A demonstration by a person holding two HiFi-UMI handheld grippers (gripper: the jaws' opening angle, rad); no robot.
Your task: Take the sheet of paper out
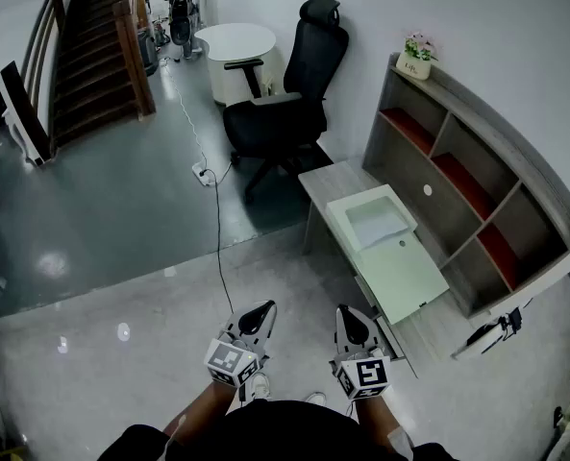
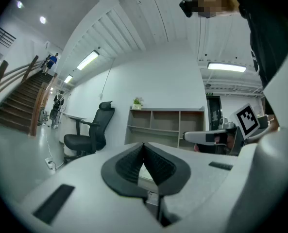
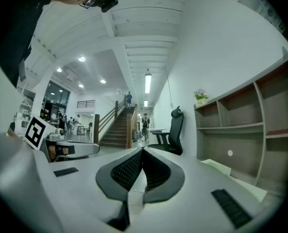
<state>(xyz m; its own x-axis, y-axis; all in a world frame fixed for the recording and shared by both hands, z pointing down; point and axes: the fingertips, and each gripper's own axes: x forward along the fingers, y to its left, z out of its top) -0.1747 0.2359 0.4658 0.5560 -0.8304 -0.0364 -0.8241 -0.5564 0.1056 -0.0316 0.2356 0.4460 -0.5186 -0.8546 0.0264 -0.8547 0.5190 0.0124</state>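
Note:
A white printer (image 1: 388, 250) sits on the grey desk (image 1: 331, 178) ahead and to my right, with a recessed tray (image 1: 376, 221) on top and a flat pale lid in front. I cannot make out a separate sheet of paper in it. My left gripper (image 1: 261, 312) and right gripper (image 1: 345, 315) are held level side by side at the bottom of the head view, short of the desk's near end. Both are shut with nothing between the pads. The left gripper (image 2: 144, 147) faces the shelf and chair. Beyond the right gripper (image 3: 143, 152) are the stairs.
A black office chair (image 1: 285, 104) stands at the desk's far end. A grey shelf unit (image 1: 477, 181) with a potted plant (image 1: 418, 56) lines the wall behind the desk. A cable and power strip (image 1: 205, 173) lie on the floor. Farther off are a round white table (image 1: 235, 46) and wooden stairs (image 1: 92, 46).

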